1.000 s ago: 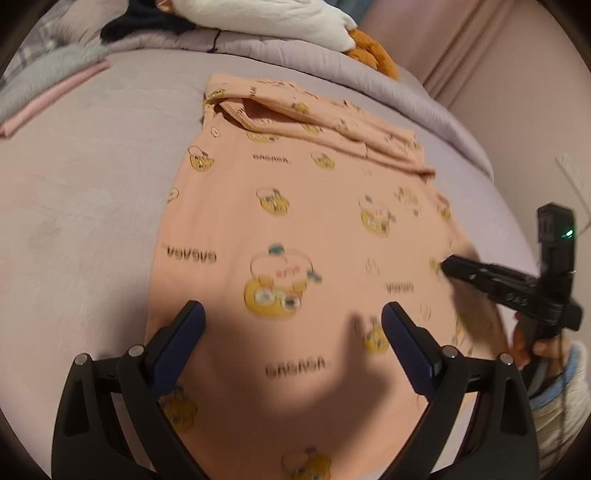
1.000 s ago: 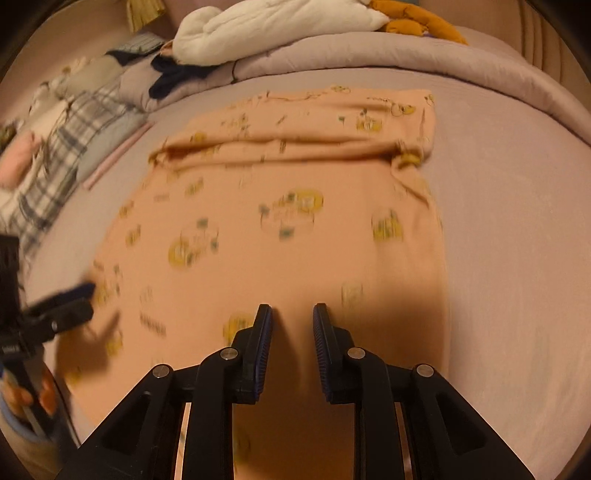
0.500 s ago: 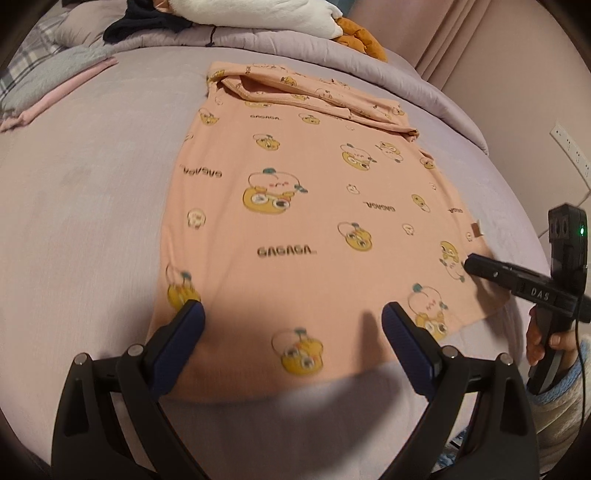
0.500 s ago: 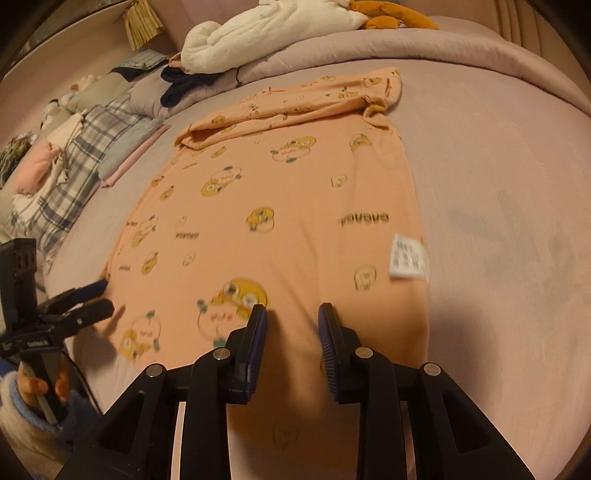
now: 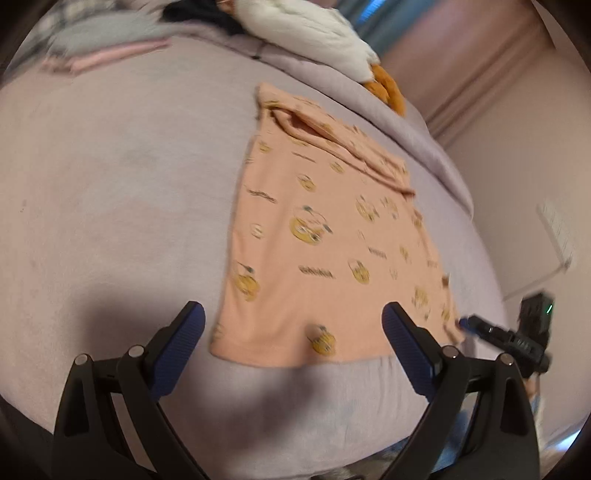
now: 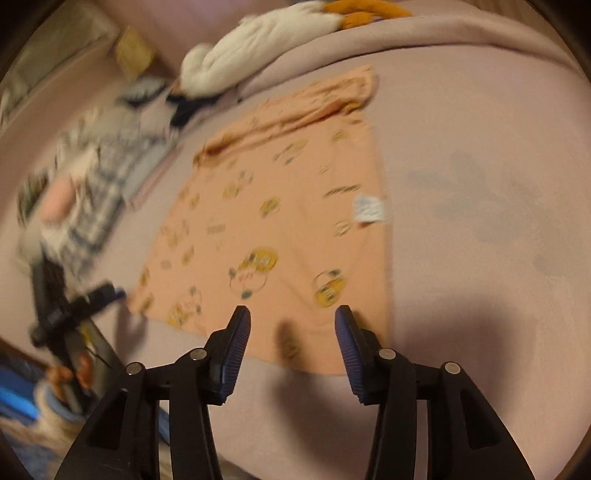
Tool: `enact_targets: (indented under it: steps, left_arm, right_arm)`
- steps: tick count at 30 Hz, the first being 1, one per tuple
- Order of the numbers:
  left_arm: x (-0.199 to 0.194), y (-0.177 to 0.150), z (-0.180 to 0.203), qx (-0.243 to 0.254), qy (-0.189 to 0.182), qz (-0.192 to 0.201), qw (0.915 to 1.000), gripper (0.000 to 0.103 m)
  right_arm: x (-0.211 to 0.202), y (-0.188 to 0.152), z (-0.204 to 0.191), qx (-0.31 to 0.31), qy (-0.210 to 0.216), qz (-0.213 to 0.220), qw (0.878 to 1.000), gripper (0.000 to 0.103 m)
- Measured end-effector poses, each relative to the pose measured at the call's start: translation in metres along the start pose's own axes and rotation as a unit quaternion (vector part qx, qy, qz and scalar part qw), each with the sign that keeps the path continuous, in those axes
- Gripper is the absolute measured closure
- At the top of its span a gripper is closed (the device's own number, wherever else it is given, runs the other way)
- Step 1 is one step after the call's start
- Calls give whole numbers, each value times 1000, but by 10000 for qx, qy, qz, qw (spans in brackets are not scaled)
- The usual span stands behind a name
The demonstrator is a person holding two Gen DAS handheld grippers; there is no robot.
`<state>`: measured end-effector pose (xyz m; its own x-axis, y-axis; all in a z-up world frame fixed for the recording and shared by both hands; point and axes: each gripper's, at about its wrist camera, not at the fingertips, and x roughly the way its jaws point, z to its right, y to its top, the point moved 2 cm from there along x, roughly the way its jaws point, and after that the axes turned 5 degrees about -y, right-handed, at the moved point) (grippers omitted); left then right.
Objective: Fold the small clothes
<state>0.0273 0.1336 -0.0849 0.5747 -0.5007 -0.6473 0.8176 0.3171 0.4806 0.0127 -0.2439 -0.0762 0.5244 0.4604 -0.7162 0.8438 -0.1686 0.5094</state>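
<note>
The bed (image 5: 110, 192), covered in a pale mauve sheet, fills both views. Only the right wrist view shows the plaid and pink clothes (image 6: 85, 199) heaped along the bed's left side, and the white care label (image 6: 369, 208) on the garment's right edge; the left wrist view alone shows the wall (image 5: 517, 166) beyond the bed's right side.

The peach shirt (image 5: 325, 251) with yellow cartoon prints lies flat on the bed, its long axis running away from both cameras. Its hem is nearest the grippers, and its bunched, folded-over top lies at the far end near a white plush toy (image 5: 306, 33).

The left gripper (image 5: 291, 325) hovers just before the hem's left corner, jaws spread wide and empty. The right gripper (image 6: 291, 325) hangs over the hem's right portion, jaws parted and holding nothing. Each gripper shows at the other view's edge, blurred.
</note>
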Motion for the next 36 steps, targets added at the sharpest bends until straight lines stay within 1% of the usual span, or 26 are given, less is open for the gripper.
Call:
enact_targets:
  steps: [2, 3, 4, 7, 9, 11, 14, 16, 21, 24, 27, 32, 36]
  left_arm:
    - [1, 4, -15, -349, -52, 13, 9994, 6]
    - [1, 5, -19, -462, -80, 0, 9989, 6]
    - [2, 5, -25, -620, -184, -7, 9979, 6]
    - [2, 3, -32, -803, -446, -64, 9958, 6]
    - [3, 3, -30, -790, -596, -123, 9950, 6]
    - [3, 4, -30, -798, -702, -149, 9942, 6]
    - [4, 5, -29, -807, -871, -173, 9928, 6]
    - [9, 8, -29, -783, -922, -213, 9924, 6]
    - [24, 15, -19, -576, -1076, -351, 9919, 6]
    - [34, 21, -13, -448, -1166, -461, 9911, 6]
    - [44, 28, -10, -438, -1308, -543, 9889, 6]
    - [54, 39, -9, -520, -1347, -508, 9882, 6]
    - [56, 40, -7, -493, -1390, -506, 9878, 6]
  right_arm:
    - [-2, 3, 16, 352, 30, 30, 9994, 55]
    - [-1, 3, 24, 502, 15, -22, 9987, 55]
    - [0, 3, 28, 583, -1, -54, 9983, 55]
    - [8, 0, 34, 756, 101, -248, 9968, 55]
    - [14, -3, 33, 760, 225, -385, 9961, 55]
    - [20, -4, 30, 755, 276, -404, 9959, 55]
    - [21, 3, 32, 846, 464, -436, 9944, 55]
    - [26, 7, 31, 866, 526, -465, 9938, 55]
    - [33, 16, 27, 646, 633, -558, 9943, 52]
    - [39, 24, 30, 757, 848, -636, 9915, 52]
    - [47, 31, 32, 804, 1035, -695, 9889, 52]
    - [59, 46, 34, 967, 1278, -708, 9845, 52]
    - [64, 50, 34, 1020, 1444, -715, 9816, 52]
